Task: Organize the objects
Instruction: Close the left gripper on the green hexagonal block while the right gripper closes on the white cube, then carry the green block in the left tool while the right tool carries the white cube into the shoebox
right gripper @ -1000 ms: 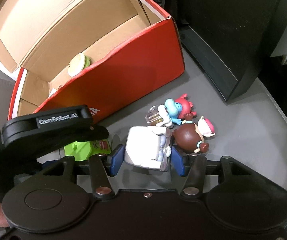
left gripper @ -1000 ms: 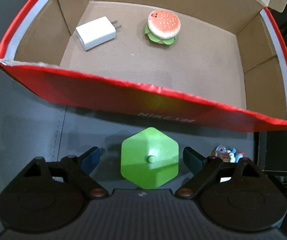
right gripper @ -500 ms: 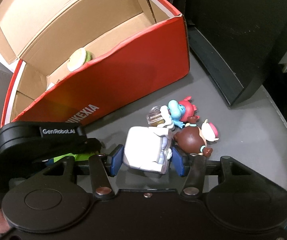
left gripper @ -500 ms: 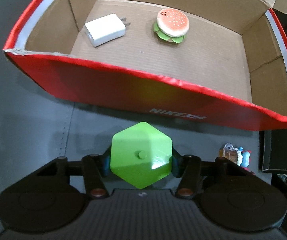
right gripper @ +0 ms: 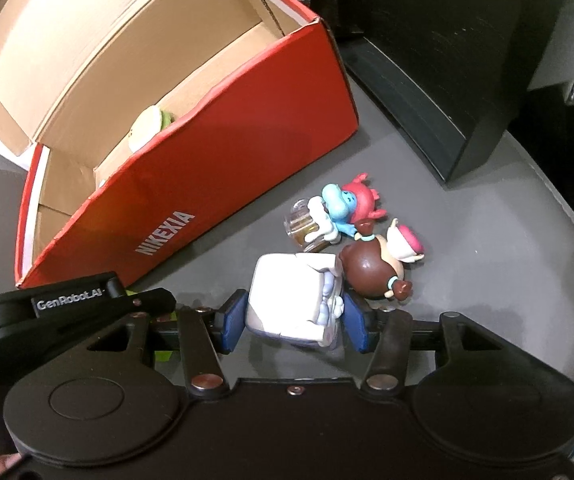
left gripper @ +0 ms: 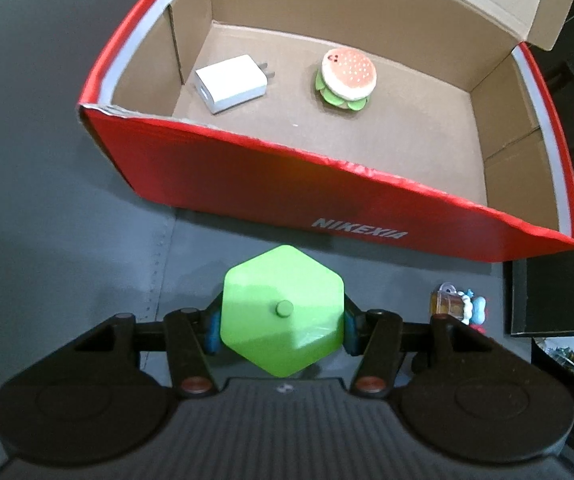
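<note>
Because the red shoebox [left gripper: 367, 196] stands open on the grey counter [left gripper: 67, 200] with its lid flap thrown back, it reads as the bin for this tidy-up, and two things already lie on its cardboard floor: a white charger plug [left gripper: 231, 89] toward the left wall and a toy burger [left gripper: 347, 78] near the middle, well apart from each other. Everything not yet sorted sits outside, in front of the box's long printed wall.

Largest of these is the white block toy [right gripper: 291, 300], pinched side to side between the jaws of the right gripper [right gripper: 293, 316]; it seems to rest on the counter, likely gripped and awaiting its lift. That gripper tilts steeply down from the near side. Next, the green hexagonal piece [left gripper: 283, 316], with a small knob on top, is clamped between the jaws of the left gripper [left gripper: 281, 326], which points almost straight down; whether it has cleared the counter I cannot tell, but it sits just short of the box wall, well placed to go over.

Smallest are the loose figures beside the white block: a brown-haired doll [right gripper: 375, 272] touching it, and a blue-and-pink figure [right gripper: 347, 204] with a clear cup [right gripper: 307, 226].
</note>
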Available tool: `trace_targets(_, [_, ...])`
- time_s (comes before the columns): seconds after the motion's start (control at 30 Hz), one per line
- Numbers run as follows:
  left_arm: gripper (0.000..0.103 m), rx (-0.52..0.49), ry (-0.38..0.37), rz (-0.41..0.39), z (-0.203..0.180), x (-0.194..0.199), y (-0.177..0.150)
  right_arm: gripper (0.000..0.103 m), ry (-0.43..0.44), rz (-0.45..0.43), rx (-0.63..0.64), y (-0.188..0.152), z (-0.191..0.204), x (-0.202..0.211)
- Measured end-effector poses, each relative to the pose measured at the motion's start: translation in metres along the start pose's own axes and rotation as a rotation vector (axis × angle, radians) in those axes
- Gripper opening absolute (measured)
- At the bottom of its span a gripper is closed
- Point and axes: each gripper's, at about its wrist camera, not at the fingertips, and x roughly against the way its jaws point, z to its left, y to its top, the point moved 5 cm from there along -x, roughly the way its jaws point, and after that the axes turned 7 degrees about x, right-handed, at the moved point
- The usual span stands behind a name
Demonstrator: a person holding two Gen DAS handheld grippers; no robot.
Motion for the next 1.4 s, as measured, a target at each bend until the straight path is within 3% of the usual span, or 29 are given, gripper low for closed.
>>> trace_targets(0.3, [0.053, -0.003, -0.024, -0.034, 0.001, 0.02, -0.006, 0.05, -0.003, -0.016, -0.006, -0.004, 0.003, 0.012])
trace_targets(0.8, [0.053, -0.011, -0.043, -0.062, 0.016, 0.046, -0.019, 0.05, -0.167, -0.018, 0.19, -0.013, 0.016, 0.007])
trace_targets(1.03, [0.053, -0.02, -0.044, -0.074, 0.025, 0.056, -0.02, 0.057, -0.23, -0.022, 0.242, -0.012, 0.025, -0.001])
trace_targets(1.1, [0.053, -0.023, -0.041, -0.082, 0.028, 0.059, -0.019, 0.054, -0.233, -0.023, 0.25, -0.012, 0.026, -0.004])
trace_targets(1.13, [0.053, -0.023, -0.039, -0.086, 0.03, 0.061, -0.019, 0.048, -0.241, -0.025, 0.255, -0.012, 0.026, -0.004])
trace_targets(1.4, [0.053, -0.017, -0.043, -0.112, 0.037, 0.075, -0.018, 0.043, -0.217, -0.061, 0.286, -0.014, 0.031, 0.007])
